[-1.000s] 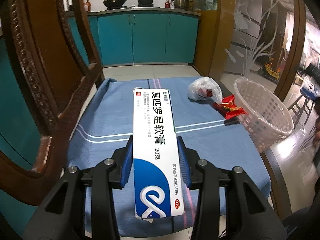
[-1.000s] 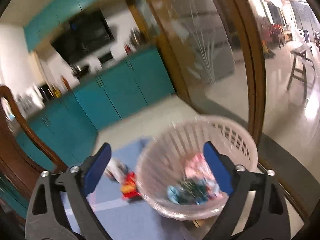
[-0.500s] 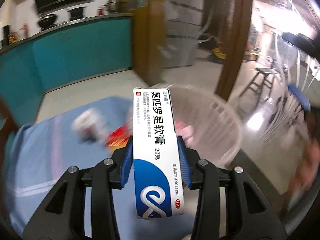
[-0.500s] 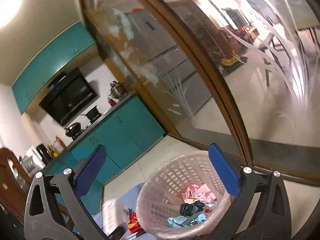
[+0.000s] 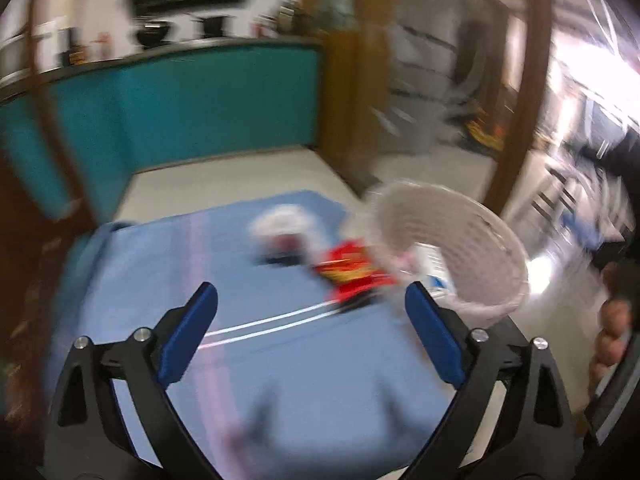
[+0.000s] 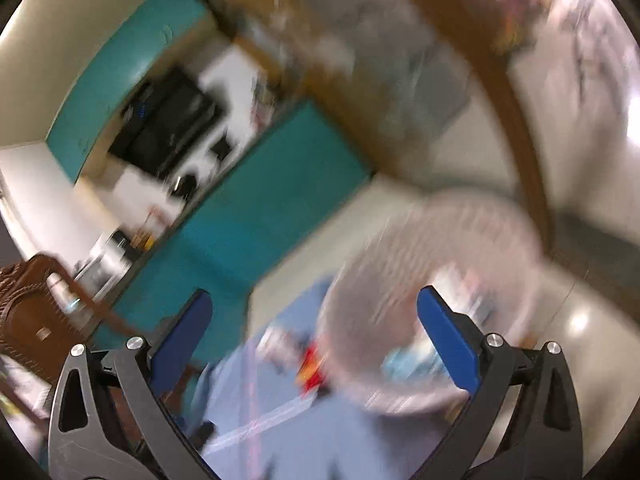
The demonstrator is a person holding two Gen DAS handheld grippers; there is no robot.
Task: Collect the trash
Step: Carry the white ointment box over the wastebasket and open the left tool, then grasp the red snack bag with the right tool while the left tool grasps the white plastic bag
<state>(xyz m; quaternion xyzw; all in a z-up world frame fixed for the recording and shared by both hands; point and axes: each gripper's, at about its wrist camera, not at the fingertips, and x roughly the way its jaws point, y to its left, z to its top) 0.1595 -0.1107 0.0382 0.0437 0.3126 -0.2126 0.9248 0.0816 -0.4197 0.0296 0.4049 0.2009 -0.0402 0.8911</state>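
Observation:
My left gripper [image 5: 312, 328] is open and empty above the blue tablecloth [image 5: 168, 280]. The pink mesh basket [image 5: 480, 248] stands at the table's right edge, and the white-and-blue ointment box [image 5: 432, 268] lies inside it. A red wrapper [image 5: 352, 272] lies on the cloth against the basket. A white plastic bag [image 5: 284, 224] lies beyond it. My right gripper [image 6: 312, 344] is open and empty, held above the basket [image 6: 432, 280], which blurs in that view. The red wrapper [image 6: 312, 368] shows there too.
A carved wooden chair [image 5: 44, 160] stands at the left. Teal kitchen cabinets [image 5: 200, 104] and a glass partition with a brown frame [image 5: 524, 92] lie beyond the table. Both views are motion-blurred.
My left gripper opened and let go of the ointment box, which now lies in the basket. Both grippers have swung, and the right view has tilted.

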